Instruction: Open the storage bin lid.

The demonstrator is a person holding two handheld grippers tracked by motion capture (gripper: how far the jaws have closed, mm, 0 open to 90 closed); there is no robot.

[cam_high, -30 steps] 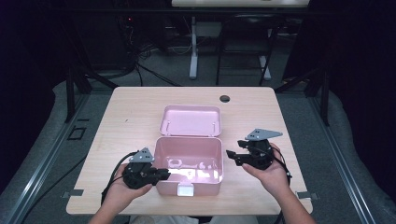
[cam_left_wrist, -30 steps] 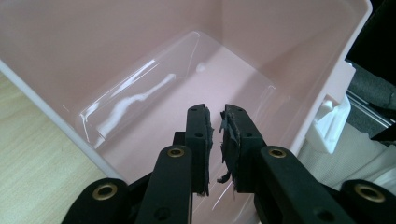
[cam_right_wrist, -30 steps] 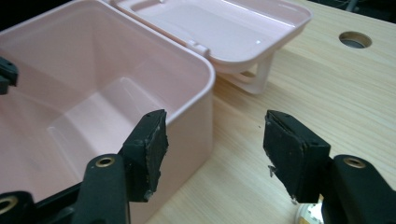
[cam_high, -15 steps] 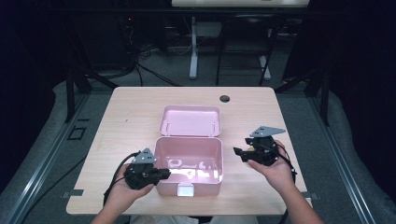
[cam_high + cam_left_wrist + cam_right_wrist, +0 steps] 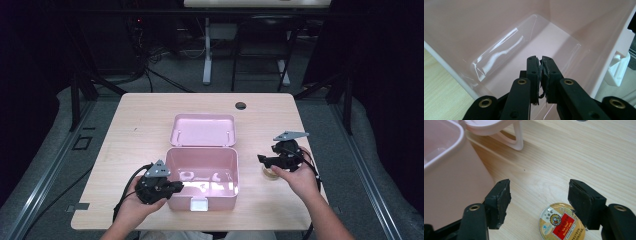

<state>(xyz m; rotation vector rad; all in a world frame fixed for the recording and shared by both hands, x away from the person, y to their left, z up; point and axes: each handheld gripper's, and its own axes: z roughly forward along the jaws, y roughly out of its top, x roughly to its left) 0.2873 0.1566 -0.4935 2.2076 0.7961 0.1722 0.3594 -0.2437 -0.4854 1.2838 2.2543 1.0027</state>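
Desk [image 5: 130, 145]: a light wooden top carrying an open pink box, a small round tin and both grippers; a dark round hole [image 5: 240, 105] is showing near its far edge.
Box [image 5: 202, 199]: sitting at the middle of the desk, close to the near edge, with its white latch [image 5: 199, 204] facing that edge.
Lid [image 5: 202, 129]: lying back flat behind the box towards the far edge, inner side up; in the right gripper view its pink rim [image 5: 489, 127] is showing at the top left.
Left gripper [image 5: 176, 186]: reaching over the box's left wall near the near-left corner of the box. In the left gripper view [image 5: 541, 75] its jaws are standing almost together above the pink floor, with nothing seen between the pads, having just been closing.
Plastic sheet [image 5: 506, 47]: a clear, glossy liner lying on the box floor ahead of the left jaws.
Right gripper [image 5: 262, 160]: hanging over the desk just right of the box, towards the right edge. In the right gripper view [image 5: 539, 195] its jaws are standing wide apart, having just been opening, and are gripping nothing.
Tin [image 5: 562, 223]: a gold, round tin with a red label, lying flat on the desk just right of the box, below and between the right jaws, nearer the right-hand pad; whether that pad is touching it cannot be told. In the high view the tin [image 5: 270, 172] is peeking out under the right hand.
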